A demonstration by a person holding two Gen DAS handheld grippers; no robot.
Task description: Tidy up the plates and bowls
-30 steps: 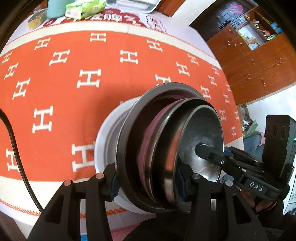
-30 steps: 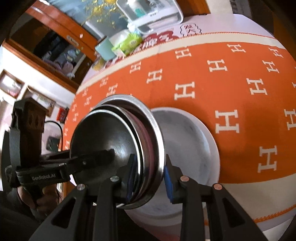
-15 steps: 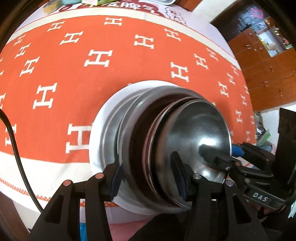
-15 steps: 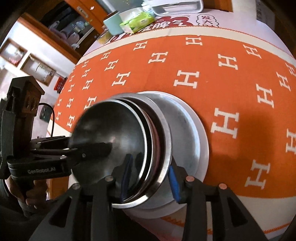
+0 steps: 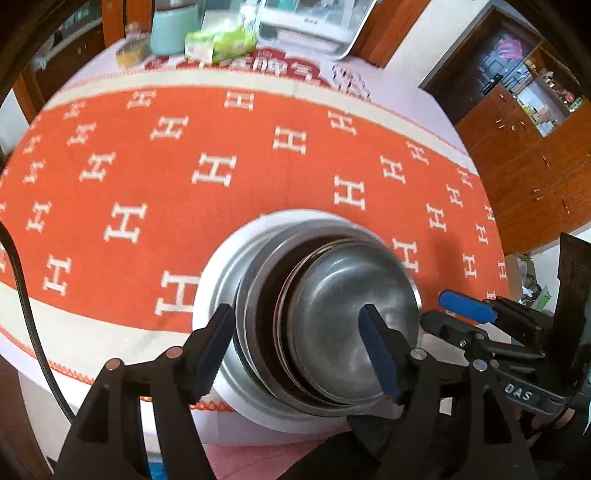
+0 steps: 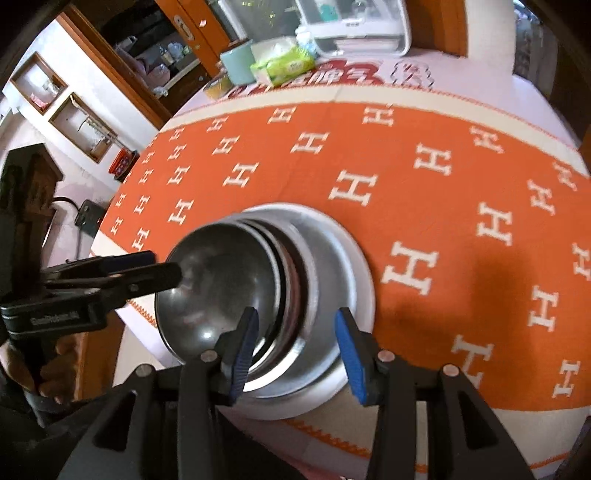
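The nested steel bowls (image 5: 343,325) are seen stacked on the white plate (image 5: 207,295) near the worktop (image 5: 110,166) edge, both the left gripper (image 5: 295,350) and right gripper (image 6: 295,347) spread apart, so stacking is judged nearly done.

A stack of plates and bowls (image 5: 325,325) sits on the cloth (image 5: 184,177) at the near edge of the desk (image 5: 110,373), the small bowl (image 6: 218,291) on top. From the left wrist view, a cup (image 5: 170,29), a packet (image 5: 221,44) and a tray (image 5: 314,22) stand at the far edge toward 12 o'clock, cup leftmost, and the cabinets (image 5: 528,147) lie toward 2 o'clock.
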